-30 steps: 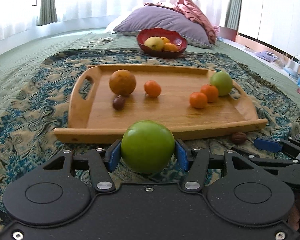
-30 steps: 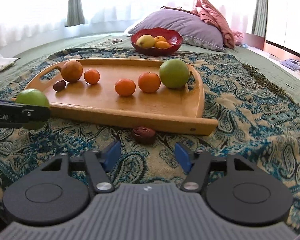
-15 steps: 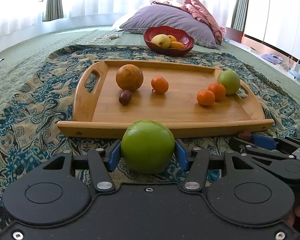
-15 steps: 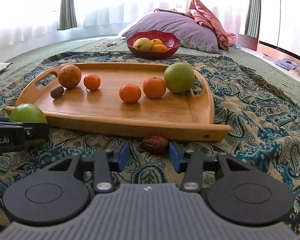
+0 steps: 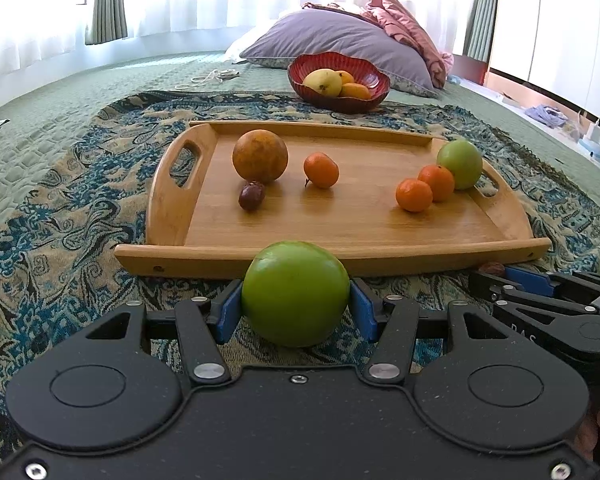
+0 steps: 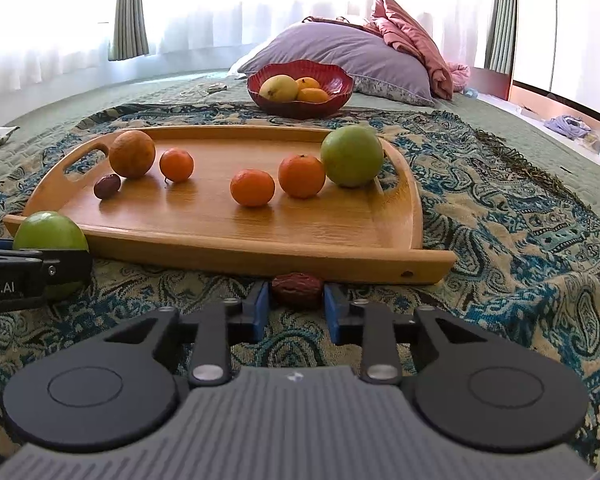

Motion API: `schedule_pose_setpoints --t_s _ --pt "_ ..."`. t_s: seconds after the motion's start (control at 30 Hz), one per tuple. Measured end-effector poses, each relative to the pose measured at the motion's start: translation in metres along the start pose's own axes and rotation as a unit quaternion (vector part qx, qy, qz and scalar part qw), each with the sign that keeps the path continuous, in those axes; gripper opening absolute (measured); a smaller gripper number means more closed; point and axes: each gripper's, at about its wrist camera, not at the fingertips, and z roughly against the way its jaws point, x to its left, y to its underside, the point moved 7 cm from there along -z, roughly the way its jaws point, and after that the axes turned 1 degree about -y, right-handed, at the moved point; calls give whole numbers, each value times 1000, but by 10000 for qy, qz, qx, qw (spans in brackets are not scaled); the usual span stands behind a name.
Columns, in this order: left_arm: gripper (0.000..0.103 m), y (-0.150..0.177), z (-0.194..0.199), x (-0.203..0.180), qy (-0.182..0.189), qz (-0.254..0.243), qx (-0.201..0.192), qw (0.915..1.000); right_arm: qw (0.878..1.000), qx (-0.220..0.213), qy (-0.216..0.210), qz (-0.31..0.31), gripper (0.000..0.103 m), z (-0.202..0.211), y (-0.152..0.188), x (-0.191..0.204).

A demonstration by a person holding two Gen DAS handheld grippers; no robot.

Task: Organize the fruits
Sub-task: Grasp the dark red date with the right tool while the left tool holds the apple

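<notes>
Green apple (image 5: 295, 293) pinched between left gripper (image 5: 296, 310) fingers, lower centre, short of wooden tray (image 5: 340, 254). Right gripper (image 6: 296, 307) fingers flank date (image 6: 297, 284) on blanket, contact unclear; likely both tray-bound.

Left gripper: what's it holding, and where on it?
The left gripper holds a green apple, blue pads pressing its two opposite sides at mid-height.
</notes>
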Motion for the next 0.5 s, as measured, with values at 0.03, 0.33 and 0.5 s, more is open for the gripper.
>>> schedule_pose_setpoints --t_s 0.03,0.33,0.5 --pt "54 -1 0 0 -5 6 -6 10000 10000 -8 -6 -9 34 1 0 0" --pt "54 -15 5 -2 17 55 -155 9999 9996 -285 -31 6 34 16 -12 2" --pt "54 -27 5 -9 36 -29 -271 9996 9991 -428 -21 -18 34 17 -25 1"
